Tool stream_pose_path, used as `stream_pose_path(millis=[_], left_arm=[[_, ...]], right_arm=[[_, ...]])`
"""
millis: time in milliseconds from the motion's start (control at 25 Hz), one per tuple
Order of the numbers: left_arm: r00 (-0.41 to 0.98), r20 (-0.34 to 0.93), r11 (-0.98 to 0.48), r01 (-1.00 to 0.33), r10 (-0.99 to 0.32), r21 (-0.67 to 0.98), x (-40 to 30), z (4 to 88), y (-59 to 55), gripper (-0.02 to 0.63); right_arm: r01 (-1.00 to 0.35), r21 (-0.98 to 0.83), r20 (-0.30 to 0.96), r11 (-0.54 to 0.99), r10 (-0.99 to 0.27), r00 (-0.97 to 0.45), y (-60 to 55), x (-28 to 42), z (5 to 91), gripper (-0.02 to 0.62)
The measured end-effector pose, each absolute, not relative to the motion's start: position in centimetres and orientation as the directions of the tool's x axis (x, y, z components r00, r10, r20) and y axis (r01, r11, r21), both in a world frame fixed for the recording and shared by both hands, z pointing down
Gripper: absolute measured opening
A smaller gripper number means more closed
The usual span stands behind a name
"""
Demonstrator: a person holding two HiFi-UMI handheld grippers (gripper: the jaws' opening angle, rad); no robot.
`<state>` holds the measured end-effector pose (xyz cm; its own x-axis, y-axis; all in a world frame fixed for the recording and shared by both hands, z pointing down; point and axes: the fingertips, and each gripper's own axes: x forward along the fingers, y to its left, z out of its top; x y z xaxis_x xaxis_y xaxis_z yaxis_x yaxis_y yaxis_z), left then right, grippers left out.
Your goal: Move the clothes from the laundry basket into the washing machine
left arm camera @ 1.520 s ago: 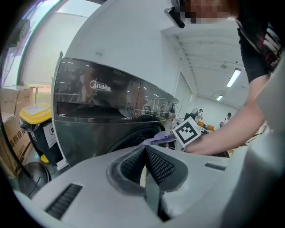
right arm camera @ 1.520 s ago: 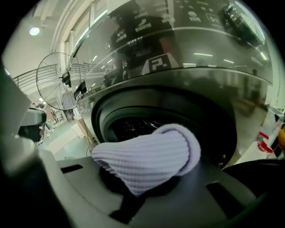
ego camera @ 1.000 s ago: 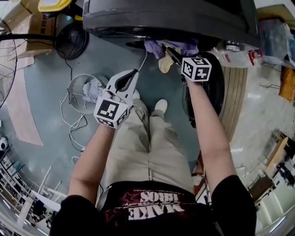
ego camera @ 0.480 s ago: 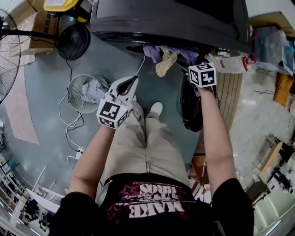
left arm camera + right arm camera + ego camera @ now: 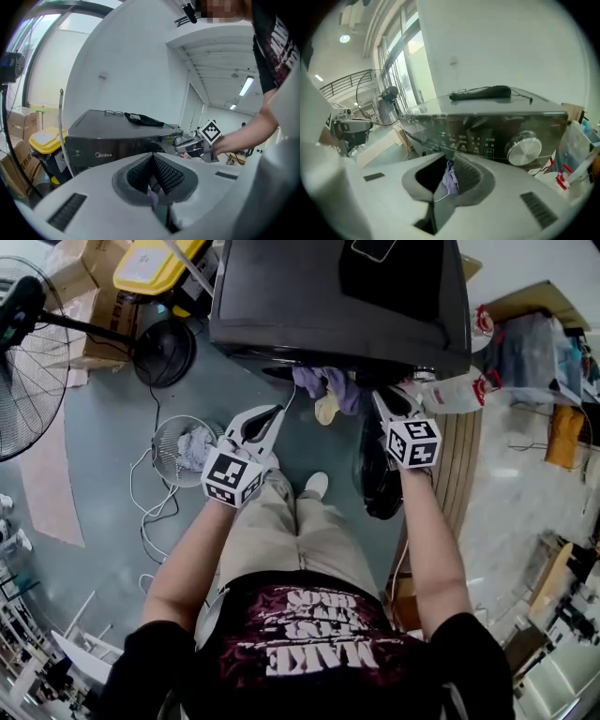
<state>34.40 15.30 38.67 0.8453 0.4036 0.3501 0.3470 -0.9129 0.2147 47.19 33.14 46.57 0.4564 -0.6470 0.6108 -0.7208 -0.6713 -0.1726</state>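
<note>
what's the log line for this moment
step: loading washing machine | left gripper: shut on white string | right gripper: jaws just closed on purple cloth | basket: pale garment inside

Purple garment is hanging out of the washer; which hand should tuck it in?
Probably right. The right gripper is at the mouth of the washing machine; its fingers have just been closing with the purple garment between them. The left gripper, fingers shut, sits further back, nearer the laundry basket.

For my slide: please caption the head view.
Person at a dark washing machine, right gripper just closing its jaws on purple cloth at the opening, left gripper shut, wire basket on the floor.
</note>
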Motion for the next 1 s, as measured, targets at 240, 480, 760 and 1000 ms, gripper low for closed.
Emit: stream_pose_path(millis=[240,480,760,1000], left_arm=[[0.876,0.318,-0.929,0.313,0.362,0.195,33.5,34.0,14.0,0.005],[0.907,0.275,-0.946,0.284,0.318,0.156,33.5,30.0,13.9,0.005],[0.937,0.24,-0.966,0.232,0.253,0.113,33.2,26.2,12.3,0.005],[0.955,0.203,-0.975,0.202,0.218,0.094,33.3,22.5,11.3,0.005]], right_arm=[[-0.731,-0.161,0.512,-0.663,-0.689,0.513,32.1,44.1,40.1,0.003],[-0.745,-0.103,0.456,-0.659,-0.697,0.554,30.6,41.5,36.2,0.003],[-0.759,-0.086,0.412,-0.646,-0.716,0.563,29.9,40.0,32.2,0.003],[-0.766,-0.054,0.361,-0.64,-0.728,0.583,29.7,40.5,27.1,0.003]])
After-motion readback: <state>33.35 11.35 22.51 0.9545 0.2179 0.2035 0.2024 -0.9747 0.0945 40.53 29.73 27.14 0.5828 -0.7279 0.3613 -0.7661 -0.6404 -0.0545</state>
